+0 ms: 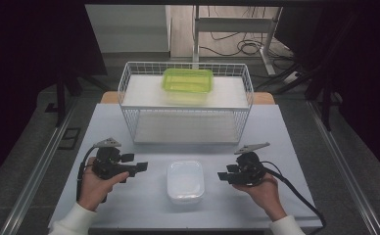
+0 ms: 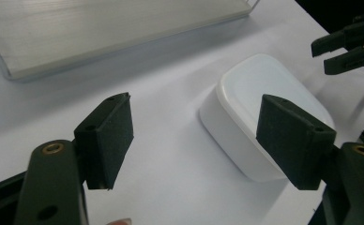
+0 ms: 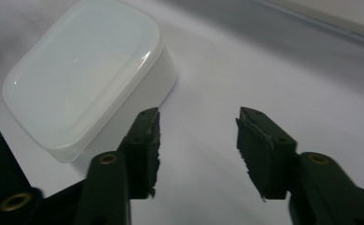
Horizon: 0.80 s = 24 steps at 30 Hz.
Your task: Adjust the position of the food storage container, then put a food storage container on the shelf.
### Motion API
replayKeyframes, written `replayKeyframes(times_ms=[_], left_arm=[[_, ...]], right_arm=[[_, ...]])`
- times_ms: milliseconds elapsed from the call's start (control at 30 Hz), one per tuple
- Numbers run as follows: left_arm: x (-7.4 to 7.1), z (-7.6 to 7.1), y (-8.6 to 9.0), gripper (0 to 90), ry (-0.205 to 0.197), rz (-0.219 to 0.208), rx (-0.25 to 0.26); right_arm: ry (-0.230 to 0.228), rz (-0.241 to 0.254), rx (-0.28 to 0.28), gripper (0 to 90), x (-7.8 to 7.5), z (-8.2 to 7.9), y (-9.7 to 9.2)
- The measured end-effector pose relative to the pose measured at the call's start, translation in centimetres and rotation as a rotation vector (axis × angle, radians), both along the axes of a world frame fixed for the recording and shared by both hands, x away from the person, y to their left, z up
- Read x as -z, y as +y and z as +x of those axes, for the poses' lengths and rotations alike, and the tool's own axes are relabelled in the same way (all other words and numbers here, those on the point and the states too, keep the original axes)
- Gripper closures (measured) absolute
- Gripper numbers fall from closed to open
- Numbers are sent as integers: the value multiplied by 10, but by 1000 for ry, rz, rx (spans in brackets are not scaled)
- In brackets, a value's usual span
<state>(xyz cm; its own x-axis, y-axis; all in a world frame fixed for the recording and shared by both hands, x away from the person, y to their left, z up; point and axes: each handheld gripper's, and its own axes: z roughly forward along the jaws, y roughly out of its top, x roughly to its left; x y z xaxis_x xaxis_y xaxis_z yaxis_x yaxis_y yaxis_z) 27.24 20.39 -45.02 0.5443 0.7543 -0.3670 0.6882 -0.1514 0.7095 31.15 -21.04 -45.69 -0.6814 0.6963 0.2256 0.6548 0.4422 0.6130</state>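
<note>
Count on the surface [image 1: 129, 205]: one white lidded container [image 1: 185, 181], one white wire rack [image 1: 186, 105] with two shelves, one green container [image 1: 188, 81] on its upper shelf. Two hand-held tools present: left tool [image 1: 138, 163], right tool [image 1: 223, 176].

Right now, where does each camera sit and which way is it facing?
High view: above the person's side, looking forward and down at the white lidded plastic box, wire shelf rack, both hands.
Left gripper view: rides the left gripper, facing the box; open jaws.
Right gripper view: rides the right gripper, open, box beside it.
All three share the box.
</note>
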Motion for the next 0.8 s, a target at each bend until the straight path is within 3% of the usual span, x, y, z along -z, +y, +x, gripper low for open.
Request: replayKeyframes(times_ms=[67, 133, 300, 367, 533, 700, 800], left_arm=[[1, -2, -2, 266, 4, -4, 10], [4, -5, -4, 266, 14, -15, 14], [9, -8, -9, 265, 29, -30, 27], [11, -10, -11, 265, 34, -43, 27], [15, -11, -14, 265, 49, -64, 38], [18, -12, -15, 265, 62, -77, 42], [19, -12, -17, 264, 70, -83, 48]], right_arm=[[17, 53, 25, 426, -1, -1, -8], [-3, 57, 44, 405, -3, -4, -14], [-9, 134, 69, 361, -5, -9, -24], [-15, 143, 65, 355, -5, -12, -23], [6, 231, 66, 353, -5, -16, -18], [22, 234, 62, 353, -2, -16, -14], [46, 271, 63, 357, -1, -14, -11]])
